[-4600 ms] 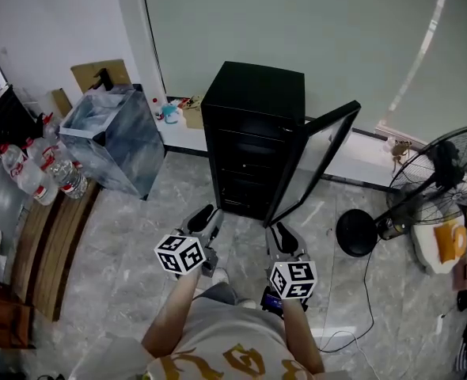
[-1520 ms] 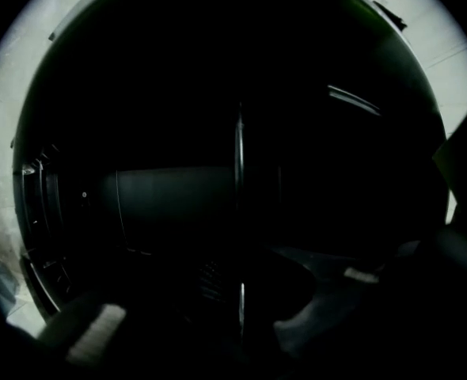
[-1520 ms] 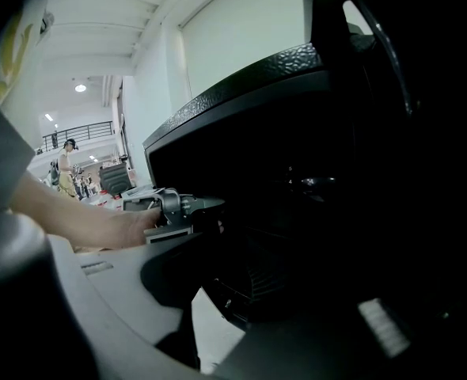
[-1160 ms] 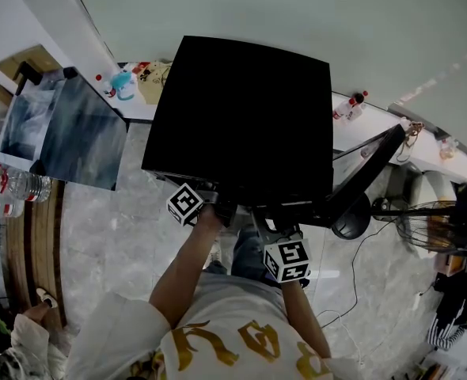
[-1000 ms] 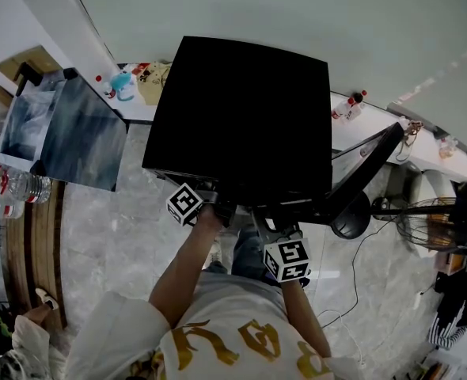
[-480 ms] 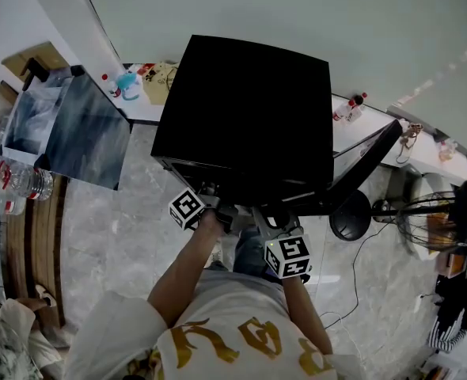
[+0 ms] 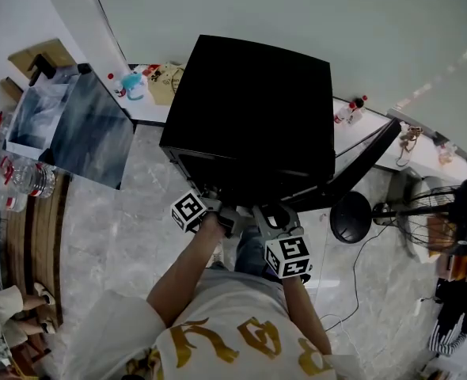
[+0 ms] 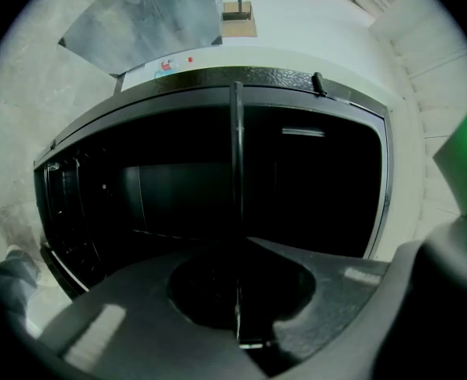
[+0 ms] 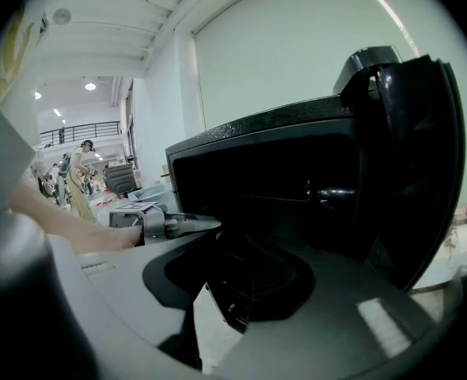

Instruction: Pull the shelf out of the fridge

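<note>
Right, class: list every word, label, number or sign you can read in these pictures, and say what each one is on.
Nothing can be quoted with certainty.
Shirt: large gold letters, cut off by the picture's edge, not readable as a word.
Marker cubes: black-and-white square patterns only, no words.
Bottles at the left: labels too small to read.
Fridge: no print visible.

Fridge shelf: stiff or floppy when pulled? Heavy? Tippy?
Probably stiff: the shelf shows as one thin straight line across the fridge opening. Likely light, being so thin. Held at its edge by the left gripper, it may tip once free.
</note>
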Motion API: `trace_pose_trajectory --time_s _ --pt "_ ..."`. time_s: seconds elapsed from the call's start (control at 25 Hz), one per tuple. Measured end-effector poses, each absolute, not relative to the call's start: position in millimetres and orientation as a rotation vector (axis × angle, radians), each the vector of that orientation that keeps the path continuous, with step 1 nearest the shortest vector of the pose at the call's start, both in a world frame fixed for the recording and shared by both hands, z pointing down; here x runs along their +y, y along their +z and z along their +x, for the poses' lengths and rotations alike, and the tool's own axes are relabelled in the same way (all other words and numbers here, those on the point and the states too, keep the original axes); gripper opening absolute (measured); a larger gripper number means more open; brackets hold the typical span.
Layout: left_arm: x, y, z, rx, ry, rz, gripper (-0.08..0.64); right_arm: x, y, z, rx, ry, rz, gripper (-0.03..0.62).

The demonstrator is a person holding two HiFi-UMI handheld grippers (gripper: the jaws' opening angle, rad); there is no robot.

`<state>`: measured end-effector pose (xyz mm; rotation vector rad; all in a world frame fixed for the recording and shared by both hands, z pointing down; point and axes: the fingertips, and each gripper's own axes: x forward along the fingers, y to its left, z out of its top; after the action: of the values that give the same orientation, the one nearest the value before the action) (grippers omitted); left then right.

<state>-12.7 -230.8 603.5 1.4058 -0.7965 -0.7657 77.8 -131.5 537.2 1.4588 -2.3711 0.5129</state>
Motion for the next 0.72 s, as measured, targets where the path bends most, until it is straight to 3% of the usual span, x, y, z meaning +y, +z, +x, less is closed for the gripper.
trace_pose_trajectory --time_s 0.72 --pt "-198 602 -15 -0.784 -0.745 1.398 0.015 -116 535 84 -2.355 0.515 1.506 0.135"
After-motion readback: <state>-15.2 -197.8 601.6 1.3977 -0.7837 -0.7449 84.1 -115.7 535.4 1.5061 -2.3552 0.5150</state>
